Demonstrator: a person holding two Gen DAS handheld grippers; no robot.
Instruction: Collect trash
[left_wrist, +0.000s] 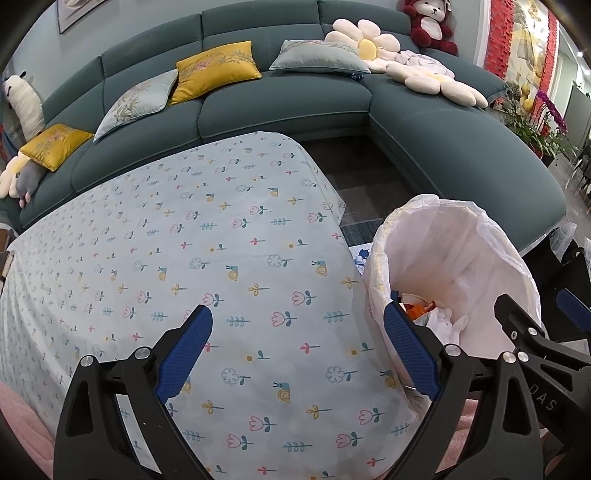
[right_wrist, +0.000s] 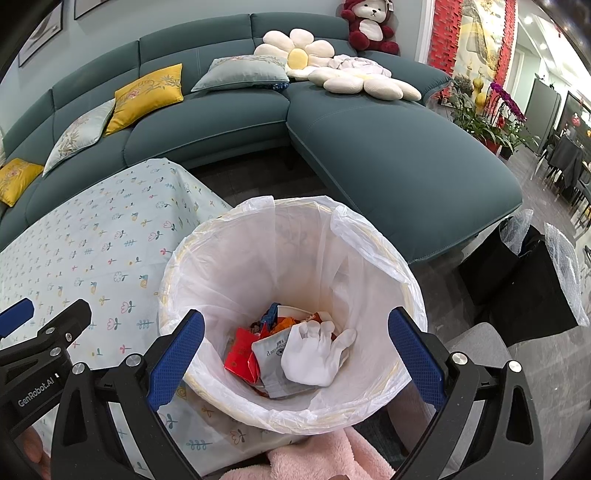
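Trash (right_wrist: 291, 350) is seen lying in the bottom of the lined bin (right_wrist: 369, 236), which stands just beside the desk (left_wrist: 184, 240) at its right edge: a white glove, a red packet, a grey pouch and orange wrappers, all piled together. These are judged light, soft and crinkly, the film packets likely slippery; a pinch on a folded edge or a glove finger is advised. No trash is seen on the patterned cloth. Both the left hand-held gripper (left_wrist: 297, 349) and the right hand-held gripper (right_wrist: 295, 352) are held wide, with nothing between the pads
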